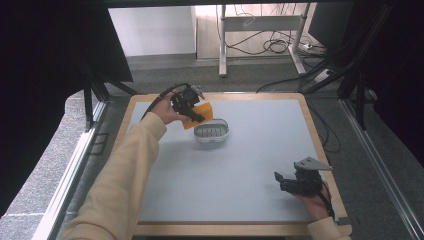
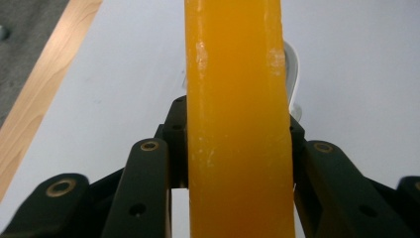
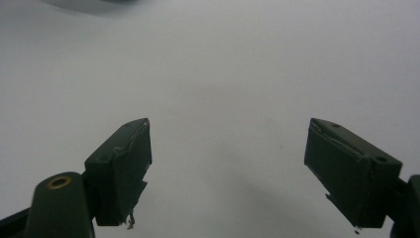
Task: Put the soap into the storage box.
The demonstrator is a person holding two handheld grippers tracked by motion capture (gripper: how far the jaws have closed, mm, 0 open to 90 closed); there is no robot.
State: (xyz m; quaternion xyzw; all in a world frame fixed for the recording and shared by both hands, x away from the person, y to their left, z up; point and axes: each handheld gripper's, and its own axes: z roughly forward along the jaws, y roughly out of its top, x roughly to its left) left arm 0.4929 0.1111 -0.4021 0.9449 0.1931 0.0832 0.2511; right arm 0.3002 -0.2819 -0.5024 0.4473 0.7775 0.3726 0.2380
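orange bar held above the soap dish

the left gripper (image 1: 194, 111) grasps an orange soap bar (image 1: 198, 115) between its jaws — lifted just over the far left rim of the white soap dish (image 1: 212, 132) on the grey table (image 1: 250, 165). the right gripper (image 1: 283, 180) rests near the table's right edge — jaws spread, nothing between them.

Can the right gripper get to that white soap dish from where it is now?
Probably yes. The right gripper is open over bare tabletop, with nothing between it and the white soap dish. The left gripper, holding the orange bar, crowds the dish's far side.
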